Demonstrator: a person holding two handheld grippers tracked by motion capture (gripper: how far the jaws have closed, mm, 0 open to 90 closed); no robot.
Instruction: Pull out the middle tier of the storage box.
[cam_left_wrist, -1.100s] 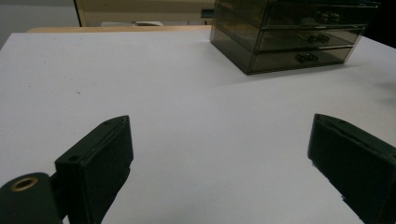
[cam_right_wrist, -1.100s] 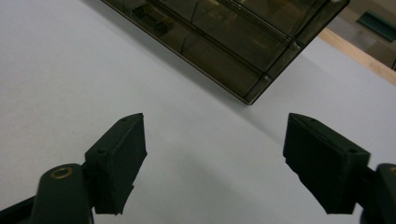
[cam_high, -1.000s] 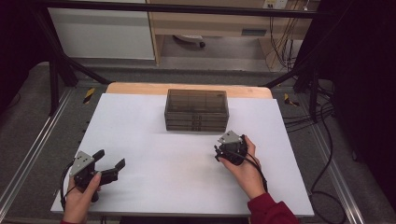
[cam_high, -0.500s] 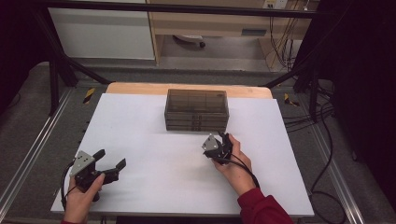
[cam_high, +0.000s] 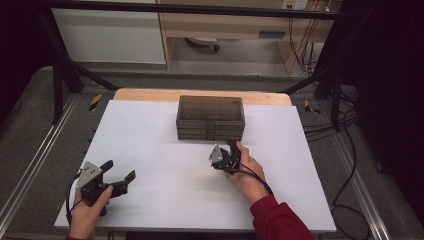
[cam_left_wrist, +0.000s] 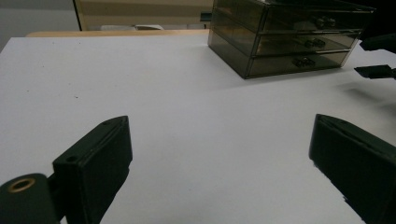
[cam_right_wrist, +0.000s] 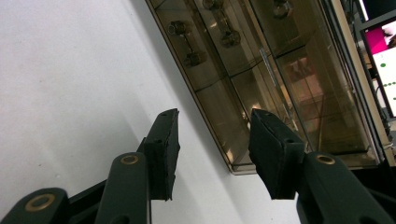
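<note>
the white table (cam_high: 150, 150) carries one thing of note, a smoky see-through drawer box (cam_high: 210, 118) standing at its far middle, about twelve o'clock from the person, with its long side running left to right across the table, from nine to three. its front faces the person and shows three shallow drawers stacked one above another, each with a small pair of knobs (cam_left_wrist: 315, 43) at the middle of its front

the right gripper (cam_high: 231, 151) is by far the nearer hand: it sits just in front of the box, near the right half of the front, with the box lying at roughly eleven to twelve o'clock from it. in the right gripper view the jaws stand partly apart with nothing between them, tilted over so the box front runs slantwise up the picture, and the drawer knobs (cam_right_wrist: 187, 42) lie ahead of the jaws and off toward eleven o'clock, not yet between them. so the next reach, as i judge it, is a short push forward and a little left to bring a knob into the gap

the left gripper (cam_high: 119, 179) rests well apart at the near left corner, the box at about one o'clock from it, its jaws spread wide and holding nothing
</note>
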